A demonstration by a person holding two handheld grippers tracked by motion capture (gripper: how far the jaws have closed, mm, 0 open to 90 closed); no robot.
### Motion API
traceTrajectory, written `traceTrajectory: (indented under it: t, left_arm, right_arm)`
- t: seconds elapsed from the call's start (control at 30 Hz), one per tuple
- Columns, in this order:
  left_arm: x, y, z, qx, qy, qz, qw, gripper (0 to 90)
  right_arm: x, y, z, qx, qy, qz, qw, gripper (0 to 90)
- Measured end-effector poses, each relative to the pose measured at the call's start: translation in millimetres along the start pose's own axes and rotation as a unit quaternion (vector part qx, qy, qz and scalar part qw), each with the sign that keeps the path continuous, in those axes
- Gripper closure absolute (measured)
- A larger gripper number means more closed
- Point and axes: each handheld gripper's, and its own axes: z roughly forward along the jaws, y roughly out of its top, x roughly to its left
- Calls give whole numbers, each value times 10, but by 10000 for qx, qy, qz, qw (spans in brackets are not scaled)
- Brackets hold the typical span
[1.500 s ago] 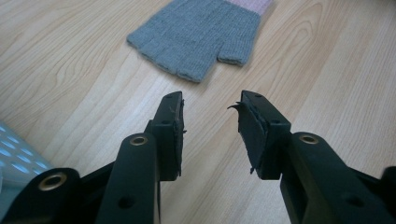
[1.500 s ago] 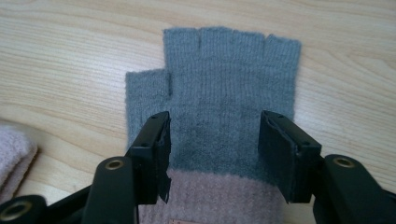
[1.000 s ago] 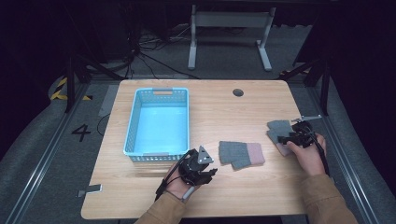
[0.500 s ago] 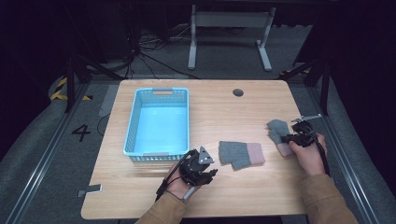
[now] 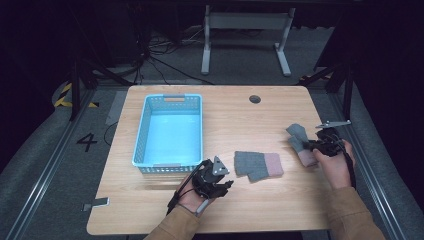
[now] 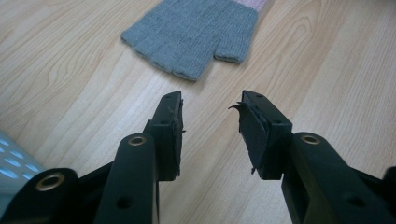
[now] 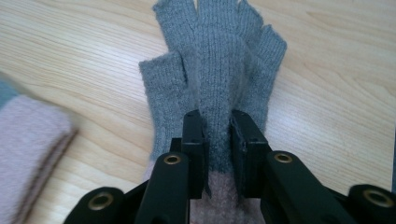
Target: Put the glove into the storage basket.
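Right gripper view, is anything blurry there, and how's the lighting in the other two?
Right gripper view: the pink cuff at the left edge is blurred, while the grey glove pinched between the fingers is sharp. Left gripper view: even light, soft sheen on the wood. High view: the table is lit, surroundings very dark.

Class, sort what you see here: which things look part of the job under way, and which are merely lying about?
Likely in the job:
right gripper, pinching a fold of the grey glove
left gripper, open, near the second glove
blue basket, probably

Lying about:
grommet hole in table
grey tab by the table edge
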Motion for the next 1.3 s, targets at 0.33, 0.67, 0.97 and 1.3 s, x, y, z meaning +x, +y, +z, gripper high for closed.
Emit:
traceTrajectory:
  t: [0.33,0.67,0.97,1.3]
  left_arm:
    - [2,10,-3,-19,-54,-58,10000,610]
    - [8,11,-5,-30,-60,-96,9999,616]
    - [7,11,0,-6,-74,-93,9999,616]
    - [-7,13,12,12,-53,-23,10000,610]
  right_arm:
    - [262,148,-194,-271,593,-617,9960,774]
    - [598,253,-278,-335,1224,-1370,9824,772]
    - [829,282,-277,-245,1598,-1990,9666,772]
    - [1092,277,-213,-72,2027,-2594,9442,769]
